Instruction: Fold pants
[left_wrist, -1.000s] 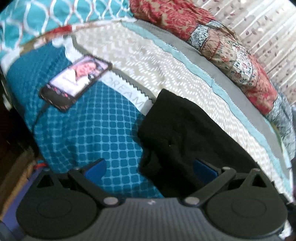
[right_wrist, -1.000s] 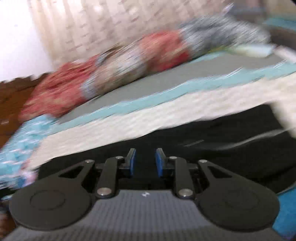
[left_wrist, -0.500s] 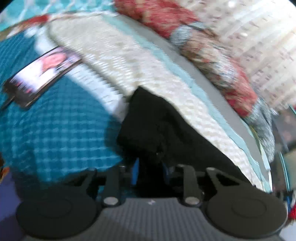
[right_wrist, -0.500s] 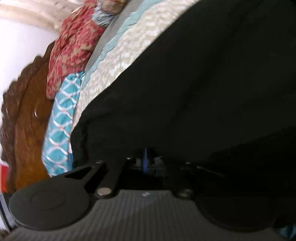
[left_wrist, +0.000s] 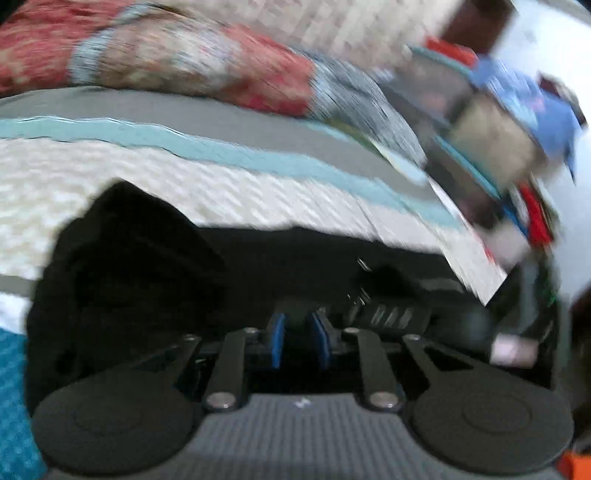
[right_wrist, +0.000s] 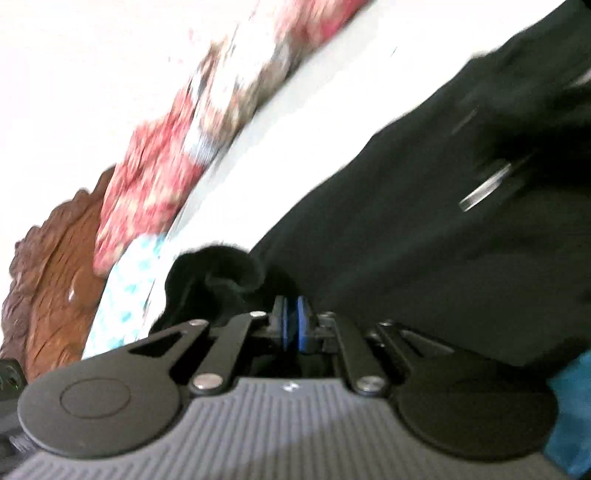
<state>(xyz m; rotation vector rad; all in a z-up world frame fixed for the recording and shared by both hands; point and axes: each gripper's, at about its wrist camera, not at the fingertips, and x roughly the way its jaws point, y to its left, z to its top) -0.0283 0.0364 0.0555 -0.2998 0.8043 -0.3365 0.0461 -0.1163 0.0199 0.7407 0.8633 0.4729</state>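
The black pants (left_wrist: 155, 273) lie on the bed, stretched across the patterned bedspread (left_wrist: 110, 173). My left gripper (left_wrist: 298, 341) is shut on the black pants fabric, its blue pads nearly together. In the right wrist view the pants (right_wrist: 424, 229) fill the right side, with a silver zipper pull showing. My right gripper (right_wrist: 291, 325) is shut on an edge of the pants, blue pads pressed together. Both views are motion-blurred.
A red floral quilt (left_wrist: 166, 62) lies rolled along the far side of the bed and also shows in the right wrist view (right_wrist: 166, 155). A carved wooden headboard (right_wrist: 51, 273) is at left. Cluttered items (left_wrist: 498, 140) sit past the bed's end.
My left gripper went from open beside the pants to shut on them and swung right along the bed. My right gripper closed on the pants and tilted.
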